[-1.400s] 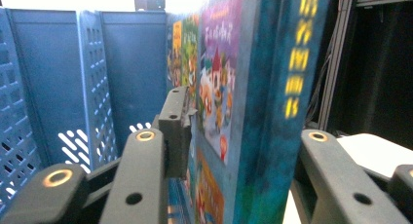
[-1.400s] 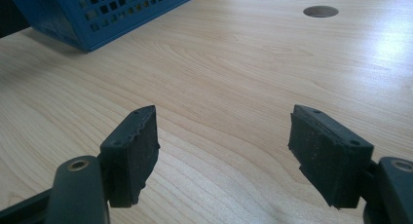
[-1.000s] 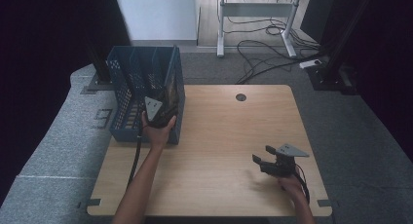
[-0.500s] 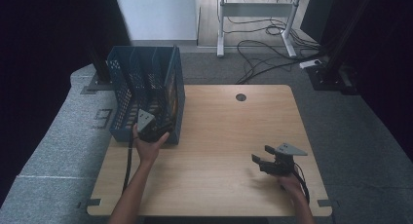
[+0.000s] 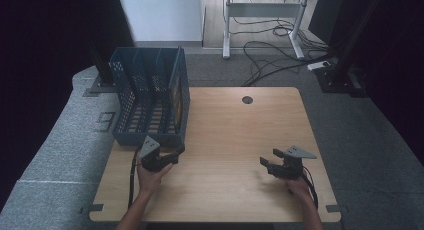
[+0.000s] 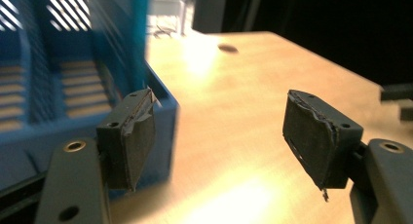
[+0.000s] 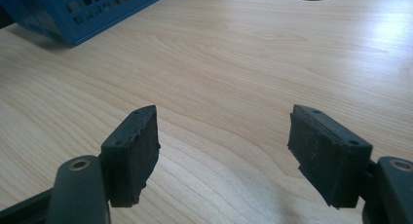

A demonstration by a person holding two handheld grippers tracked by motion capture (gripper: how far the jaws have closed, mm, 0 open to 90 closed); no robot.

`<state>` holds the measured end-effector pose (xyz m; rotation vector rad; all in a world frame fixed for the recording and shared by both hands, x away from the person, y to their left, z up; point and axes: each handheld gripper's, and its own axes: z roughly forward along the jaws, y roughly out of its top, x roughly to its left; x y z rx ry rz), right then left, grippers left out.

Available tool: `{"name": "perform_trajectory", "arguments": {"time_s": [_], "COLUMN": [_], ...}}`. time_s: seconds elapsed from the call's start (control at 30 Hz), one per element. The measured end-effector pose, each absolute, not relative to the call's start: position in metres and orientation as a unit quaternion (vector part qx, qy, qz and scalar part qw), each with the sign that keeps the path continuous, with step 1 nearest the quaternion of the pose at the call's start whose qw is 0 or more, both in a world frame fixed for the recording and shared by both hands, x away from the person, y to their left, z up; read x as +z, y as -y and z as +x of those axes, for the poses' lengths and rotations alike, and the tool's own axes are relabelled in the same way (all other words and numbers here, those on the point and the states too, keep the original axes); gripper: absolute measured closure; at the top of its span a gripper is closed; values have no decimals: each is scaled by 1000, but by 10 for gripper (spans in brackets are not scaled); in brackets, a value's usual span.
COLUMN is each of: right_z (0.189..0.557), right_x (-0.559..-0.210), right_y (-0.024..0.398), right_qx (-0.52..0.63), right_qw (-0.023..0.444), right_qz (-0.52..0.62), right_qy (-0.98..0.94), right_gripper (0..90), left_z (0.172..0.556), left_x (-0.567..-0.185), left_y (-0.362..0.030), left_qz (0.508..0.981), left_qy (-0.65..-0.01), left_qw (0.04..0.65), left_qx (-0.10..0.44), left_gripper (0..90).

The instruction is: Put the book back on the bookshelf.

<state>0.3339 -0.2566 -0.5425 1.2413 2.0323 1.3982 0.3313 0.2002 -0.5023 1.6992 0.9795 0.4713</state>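
A blue slotted basket (image 5: 145,97) with upright dividers stands at the table's left rear. A flat dark thing with an orange face (image 5: 175,92) leans in its rightmost slot. My left gripper (image 5: 172,155) hovers just in front of the basket's near right corner, open and empty. In the left gripper view the basket's corner (image 6: 163,119) lies right behind the left pad (image 6: 134,136), and the gripper (image 6: 219,124) points across the bare wood. My right gripper (image 5: 270,164) rests low at the front right, open with nothing between its pads (image 7: 221,136).
The wooden table (image 5: 235,135) has a round cable hole (image 5: 247,99) near its far edge. The basket's wall (image 7: 87,5) shows far left in the right gripper view. Cables and a metal frame (image 5: 260,20) lie on the floor beyond the table.
My left gripper has pulled back out of the basket's right side toward the person, and now sits over the table in front of the basket. The right gripper has not moved.
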Motion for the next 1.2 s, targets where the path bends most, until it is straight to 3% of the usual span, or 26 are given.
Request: {"name": "perform_trajectory", "arguments": {"time_s": [0.3, 0.53, 1.2], "right_z": [333, 332, 333], "right_x": [-543, -549, -550], "right_y": [256, 248, 250], "right_qx": [486, 468, 469], "right_qw": [191, 192, 188], "right_qz": [444, 438, 443], "right_qy": [-728, -743, -741], "right_gripper": [257, 254, 253], "left_z": [315, 308, 316], "left_x": [-532, -541, -544], "left_y": [-197, -192, -186], "left_qz": [742, 767, 770], "left_qy": [-426, -417, -426], "left_qw": [498, 469, 458], "left_qx": [142, 136, 123], "left_gripper": [274, 271, 269]}}
